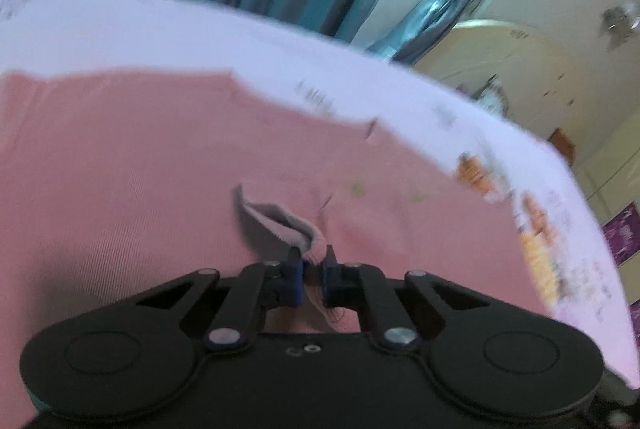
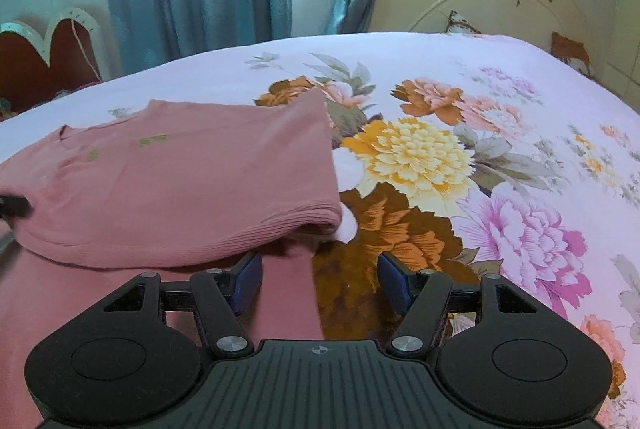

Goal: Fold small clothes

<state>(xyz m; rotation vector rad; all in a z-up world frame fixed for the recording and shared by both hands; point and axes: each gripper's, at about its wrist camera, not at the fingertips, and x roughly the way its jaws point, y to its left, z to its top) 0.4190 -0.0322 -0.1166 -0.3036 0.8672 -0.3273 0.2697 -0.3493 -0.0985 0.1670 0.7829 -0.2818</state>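
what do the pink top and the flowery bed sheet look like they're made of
Pink top: looks like a soft knit, probably cotton jersey, matte, with a ribbed hem that drapes and rolls where the left gripper pinches it.
Bed sheet: a thin woven fabric, cotton or polyester blend, smooth with a faint sheen; the flowers look printed on, not stitched.

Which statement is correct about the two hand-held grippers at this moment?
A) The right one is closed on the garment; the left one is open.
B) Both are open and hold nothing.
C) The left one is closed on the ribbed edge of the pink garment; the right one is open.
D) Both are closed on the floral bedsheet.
C: the left hand-held gripper pinches the ribbed edge of the pink garment, while the right hand-held gripper stands open with nothing pressed between its pads.
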